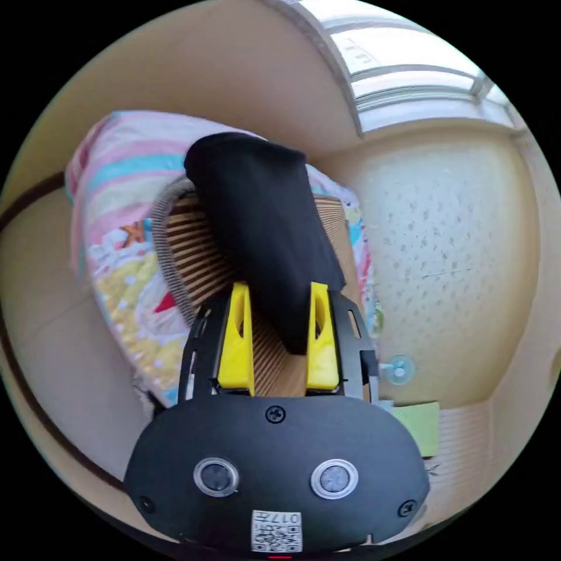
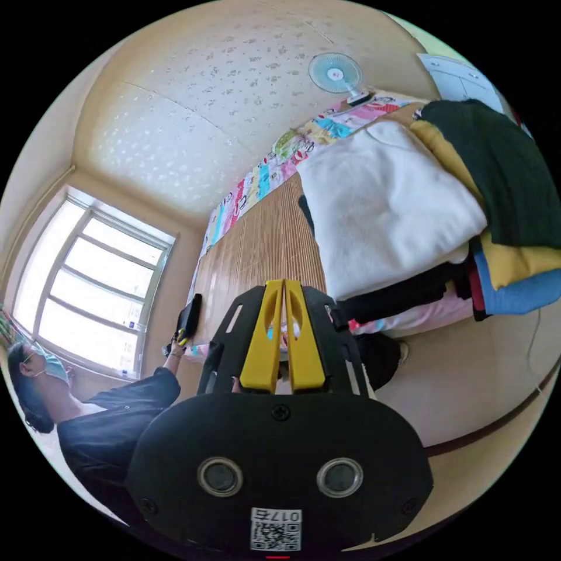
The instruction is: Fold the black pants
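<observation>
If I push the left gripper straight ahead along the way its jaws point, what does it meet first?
The black pants: the folded bundle lies on the slatted mat and its near end already sits between the open jaws of the left gripper. Going on should run into it almost at once, though depth is hard to judge.

A home bedroom is showing: a bed with a ribbed bamboo mat (image 2: 263, 245) over a pastel cartoon-print quilt (image 1: 123, 234), stacked folded clothes (image 2: 409, 198), a small clip-on fan (image 2: 336, 73).
</observation>
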Available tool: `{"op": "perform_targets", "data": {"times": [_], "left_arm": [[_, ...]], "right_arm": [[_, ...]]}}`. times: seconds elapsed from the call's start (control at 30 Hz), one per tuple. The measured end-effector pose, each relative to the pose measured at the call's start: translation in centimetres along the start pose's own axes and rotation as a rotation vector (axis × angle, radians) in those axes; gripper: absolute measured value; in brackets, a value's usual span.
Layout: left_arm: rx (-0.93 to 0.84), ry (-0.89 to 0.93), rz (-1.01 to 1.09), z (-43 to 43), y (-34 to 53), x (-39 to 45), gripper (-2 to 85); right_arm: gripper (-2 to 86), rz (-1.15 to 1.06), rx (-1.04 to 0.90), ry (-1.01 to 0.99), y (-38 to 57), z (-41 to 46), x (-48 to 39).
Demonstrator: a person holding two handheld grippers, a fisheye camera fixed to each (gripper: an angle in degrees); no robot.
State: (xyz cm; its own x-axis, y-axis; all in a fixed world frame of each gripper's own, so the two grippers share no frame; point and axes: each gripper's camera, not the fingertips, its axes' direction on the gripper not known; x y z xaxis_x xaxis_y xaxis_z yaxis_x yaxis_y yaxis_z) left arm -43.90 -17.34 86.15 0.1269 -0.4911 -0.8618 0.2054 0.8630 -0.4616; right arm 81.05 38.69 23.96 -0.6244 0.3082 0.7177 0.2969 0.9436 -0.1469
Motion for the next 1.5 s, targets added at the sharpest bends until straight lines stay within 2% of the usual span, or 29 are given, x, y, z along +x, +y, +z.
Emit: {"op": "perform_targets", "data": {"times": [0.07,0.1,0.13,0.2,0.33,0.4,0.43,0.5,0.57,0.67,0.8,0.93,1.07,1.13,1.2,1.27,1.37,1.5], "left_arm": [[0.032,0.018,-0.084,0.2,-0.8,-0.1,8.0],[0.080,0.065,-0.007,-0.3,-1.5,1.9,6.3],[0.083,0.070,0.080,-0.4,-2.0,3.8,6.1],[-0.003,-0.055,0.488,0.3,-2.8,14.6,5.4],[-0.091,-0.025,0.811,2.8,-0.5,27.1,5.1],[-0.214,-0.024,1.106,5.6,5.4,34.3,5.2],[-0.270,-0.009,1.188,6.6,7.4,35.6,5.2],[-0.516,0.046,1.415,10.5,16.9,37.7,5.3],[-0.669,0.017,1.484,13.9,24.9,36.1,4.9],[-0.863,-0.003,1.579,17.4,38.1,28.9,2.1],[-0.946,0.168,1.451,15.7,47.4,20.8,-0.5],[-1.011,0.223,1.344,14.1,50.7,16.4,-0.4],[-0.952,0.250,1.031,13.4,45.4,12.2,5.6],[-0.879,0.294,0.898,13.4,41.6,11.5,9.8],[-0.730,0.231,0.735,14.6,36.6,11.3,15.8],[-0.632,0.224,0.659,16.3,33.7,12.2,17.5],[-0.658,0.291,0.624,22.4,31.8,15.8,18.7],[-0.673,0.182,0.558,33.6,34.1,18.4,18.9]], "right_arm": [[0.5,0.027,-0.014,-0.024,0.5,0.3,1.0],[0.5,0.018,-0.003,-0.037,0.9,0.0,1.2],[0.5,0.010,0.008,-0.043,1.2,-0.4,1.2],[0.5,0.013,0.022,-0.066,1.4,-0.8,1.3],[0.6,-0.033,0.047,-0.176,1.8,0.0,0.8],[0.6,-0.067,0.022,-0.196,2.0,1.5,0.0],[0.6,-0.090,-0.004,-0.204,2.3,2.9,-0.5],[0.7,-0.122,-0.057,-0.209,2.8,5.3,-1.0],[0.8,-0.144,-0.118,-0.199,3.5,8.1,-1.0],[1.2,-0.141,-0.231,-0.168,5.2,13.5,0.0],[3.4,-0.155,-0.324,-0.202,7.1,20.4,1.2],[7.9,-0.244,-0.326,-0.197,4.9,26.0,-1.2],[9.9,-0.328,-0.342,-0.115,0.1,32.1,-3.8],[10.7,-0.352,-0.344,-0.076,-3.3,36.7,-4.1],[11.6,-0.341,-0.326,-0.008,-5.8,40.0,-3.8],[13.1,-0.290,-0.307,0.088,-8.6,43.2,-3.0],[16.4,-0.206,-0.308,0.211,-13.2,48.4,-1.5],[17.3,-0.010,-0.355,0.246,-17.3,54.2,3.7]]}}
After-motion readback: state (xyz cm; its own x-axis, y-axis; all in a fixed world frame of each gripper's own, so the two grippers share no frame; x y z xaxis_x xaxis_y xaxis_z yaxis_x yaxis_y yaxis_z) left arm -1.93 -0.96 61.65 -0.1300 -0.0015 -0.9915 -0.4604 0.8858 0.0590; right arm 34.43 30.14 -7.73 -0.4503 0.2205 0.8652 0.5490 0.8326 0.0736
